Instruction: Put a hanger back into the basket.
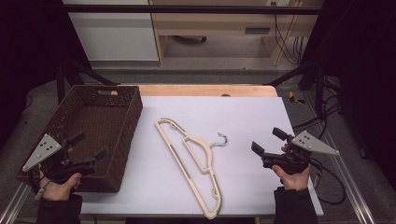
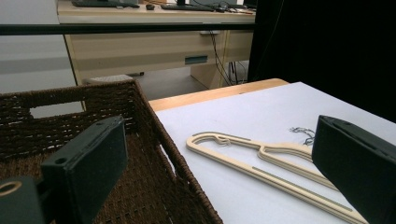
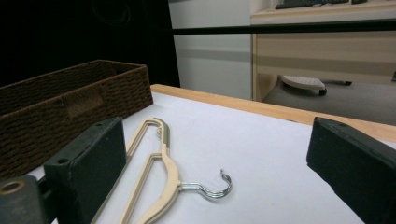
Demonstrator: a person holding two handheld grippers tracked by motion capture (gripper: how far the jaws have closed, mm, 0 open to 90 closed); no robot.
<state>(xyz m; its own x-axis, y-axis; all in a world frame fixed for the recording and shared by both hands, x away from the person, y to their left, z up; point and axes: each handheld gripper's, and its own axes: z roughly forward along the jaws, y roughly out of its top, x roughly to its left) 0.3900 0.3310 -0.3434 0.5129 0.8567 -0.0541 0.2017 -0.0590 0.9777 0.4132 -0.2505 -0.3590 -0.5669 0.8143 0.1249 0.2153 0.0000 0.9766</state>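
Now | left gripper [image 1: 88, 145] jaws wide, empty | right gripper [image 1: 268, 140] jaws wide, empty | hanger [image 1: 189, 161] untouched

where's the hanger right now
In the high view the cream hanger lies flat on the white table top, near its middle, just right of the brown wicker basket, its metal hook pointing toward the right tool.

Wooden desk [image 1: 219, 23] and white cabinet [image 1: 112, 32] behind the table.
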